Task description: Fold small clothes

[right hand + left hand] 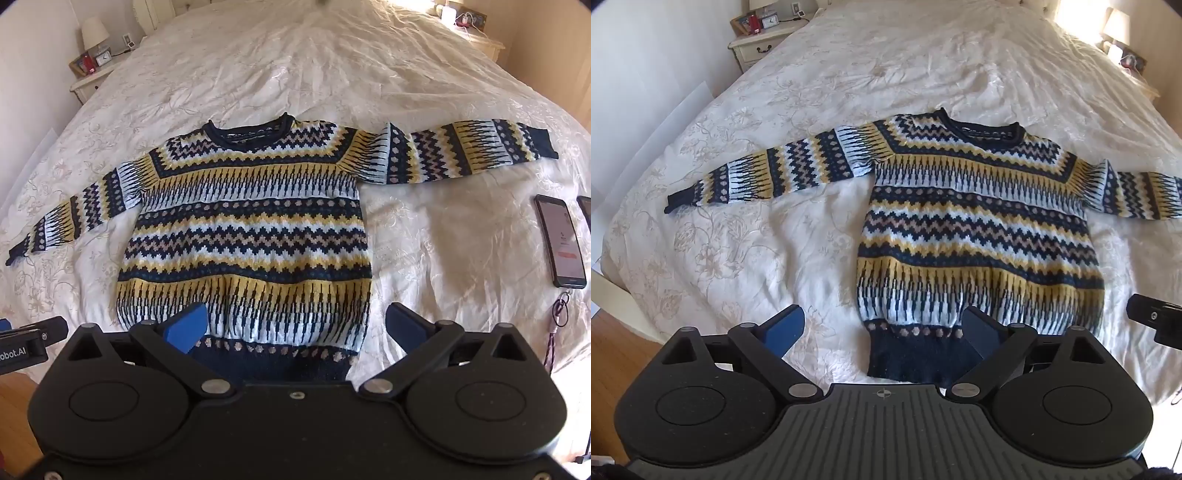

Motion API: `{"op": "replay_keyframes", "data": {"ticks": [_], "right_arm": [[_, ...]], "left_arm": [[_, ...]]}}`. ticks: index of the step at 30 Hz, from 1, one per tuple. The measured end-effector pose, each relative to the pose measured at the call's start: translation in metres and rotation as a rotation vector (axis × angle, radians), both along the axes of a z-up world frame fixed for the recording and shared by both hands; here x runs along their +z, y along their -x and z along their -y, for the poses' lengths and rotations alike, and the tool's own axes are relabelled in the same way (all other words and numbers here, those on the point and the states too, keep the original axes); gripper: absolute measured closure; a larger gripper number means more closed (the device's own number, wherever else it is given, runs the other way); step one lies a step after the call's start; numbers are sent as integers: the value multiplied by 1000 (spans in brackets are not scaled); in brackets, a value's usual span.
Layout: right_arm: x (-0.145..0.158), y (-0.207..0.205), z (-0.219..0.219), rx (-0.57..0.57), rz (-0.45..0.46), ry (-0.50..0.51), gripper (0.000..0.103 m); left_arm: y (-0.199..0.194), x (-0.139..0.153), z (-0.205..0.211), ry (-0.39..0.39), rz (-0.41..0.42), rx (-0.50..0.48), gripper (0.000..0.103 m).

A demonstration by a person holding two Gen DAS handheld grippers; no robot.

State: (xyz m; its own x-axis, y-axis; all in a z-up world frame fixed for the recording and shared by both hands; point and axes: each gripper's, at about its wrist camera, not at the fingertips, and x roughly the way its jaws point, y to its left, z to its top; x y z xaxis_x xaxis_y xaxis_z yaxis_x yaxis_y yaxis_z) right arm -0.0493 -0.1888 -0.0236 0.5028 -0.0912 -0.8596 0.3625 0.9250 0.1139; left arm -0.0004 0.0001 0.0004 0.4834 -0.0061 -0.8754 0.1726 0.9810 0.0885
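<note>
Both open claws hover above the spread sweater's [975,229] hem.

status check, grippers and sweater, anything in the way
Left gripper open, right gripper open, both empty above the hem. Sweater flat on bed, sleeves spread, unfolded. Phone lies right of sweater, clear of it.

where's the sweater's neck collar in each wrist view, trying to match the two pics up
Left wrist view: the dark collar sits right of centre, in the upper half, at the top of the sweater.
Right wrist view: the collar sits left of centre, in the upper half.
Shared landmark: the nightstand with the small clock, upper left in both views.
</note>
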Motion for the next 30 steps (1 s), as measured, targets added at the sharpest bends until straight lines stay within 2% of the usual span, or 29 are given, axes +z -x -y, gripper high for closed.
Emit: {"op": "replay_keyframes", "data": {"ticks": [4,16,30], "right_arm": [[0,4,4,2,2,-14,1],[-5,4,-9,-9,-70,-1,1],[-10,-1,-14,10,-80,1,1]], "left_arm": [[3,0,0,1,-18,-3,12],[8,-2,-8,6,-42,-2,12],[6,-7,-6,-14,-50,-11,12]]}}
